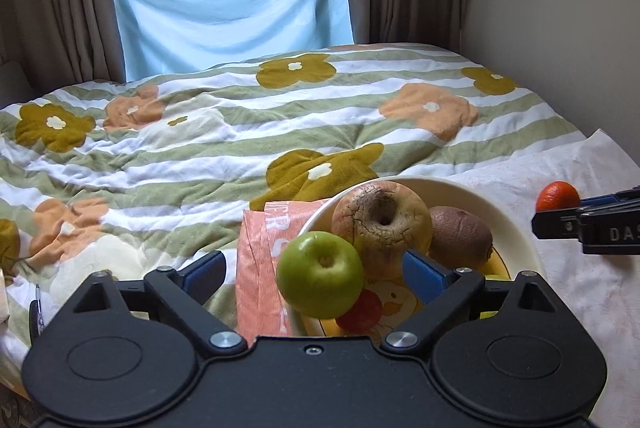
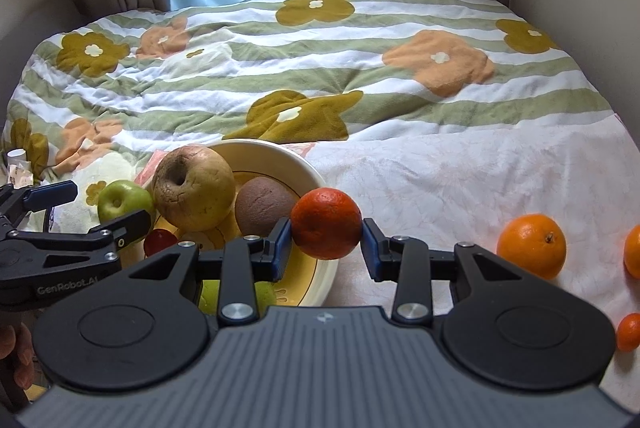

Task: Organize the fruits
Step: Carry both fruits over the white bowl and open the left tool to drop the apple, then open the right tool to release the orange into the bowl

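Green apple [image 1: 320,274] loose between the left tool's [image 1: 314,268] spread fingers, orange [image 2: 326,223] pinched in the right tool [image 2: 326,240].

Bed with fruit laid out for you

Your bed [image 2: 400,88] fills the frame under a striped flowered quilt [image 1: 200,148], with a pale cloth [image 2: 460,180] across the lower right. On the cloth you have a cream bowl [image 2: 308,172] at lower centre and loose oranges [image 2: 532,244] at the right edge; a pink packet [image 1: 256,268] lies left of the bowl.
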A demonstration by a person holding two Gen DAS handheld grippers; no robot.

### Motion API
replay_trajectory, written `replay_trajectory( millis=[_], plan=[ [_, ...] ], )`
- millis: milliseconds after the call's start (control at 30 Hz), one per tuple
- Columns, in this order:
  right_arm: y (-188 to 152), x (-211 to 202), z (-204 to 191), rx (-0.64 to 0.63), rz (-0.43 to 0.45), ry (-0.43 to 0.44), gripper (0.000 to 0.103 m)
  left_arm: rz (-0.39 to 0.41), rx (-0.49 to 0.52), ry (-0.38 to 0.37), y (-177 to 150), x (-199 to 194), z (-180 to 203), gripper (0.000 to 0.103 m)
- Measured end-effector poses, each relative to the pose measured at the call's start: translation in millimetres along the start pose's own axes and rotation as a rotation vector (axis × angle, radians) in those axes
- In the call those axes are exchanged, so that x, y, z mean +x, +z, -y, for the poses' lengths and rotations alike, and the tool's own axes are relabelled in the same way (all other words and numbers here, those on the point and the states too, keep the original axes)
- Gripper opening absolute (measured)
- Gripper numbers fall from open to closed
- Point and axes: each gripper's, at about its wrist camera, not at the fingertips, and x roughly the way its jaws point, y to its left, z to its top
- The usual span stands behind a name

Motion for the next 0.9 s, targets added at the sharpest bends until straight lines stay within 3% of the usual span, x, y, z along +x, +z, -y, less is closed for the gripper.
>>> replay_trajectory(
  millis=[400, 767, 833, 867, 900],
  plan=[
    [-1.7, 10.0, -16.4, -0.091, -0.012, 0.060, 0.052, -0.009, -0.071, 0.042, -20.1, -37.9, 5.1, 0.097],
    [-4.9, 16.4, -13.9, -0.100, -0.026, 0.099, 0.056, -0.014, -0.104, 0.069, -34.6, -55.3, 10.7, 0.097],
    [-5.7, 14.2, -13.4, -0.102, -0.017, 0.114, 0.075, -0.012, -0.107, 0.069, -36.4, -58.0, 12.4, 0.097],
    [-6.0, 11.9, -13.1, -0.099, -0.007, 0.103, 0.091, -0.011, -0.106, 0.069, -37.4, -59.9, 13.6, 0.097],
    [-6.6, 7.9, -12.6, -0.097, 0.009, 0.094, 0.101, -0.010, -0.105, 0.068, -38.1, -61.3, 14.1, 0.097]
  ],
)
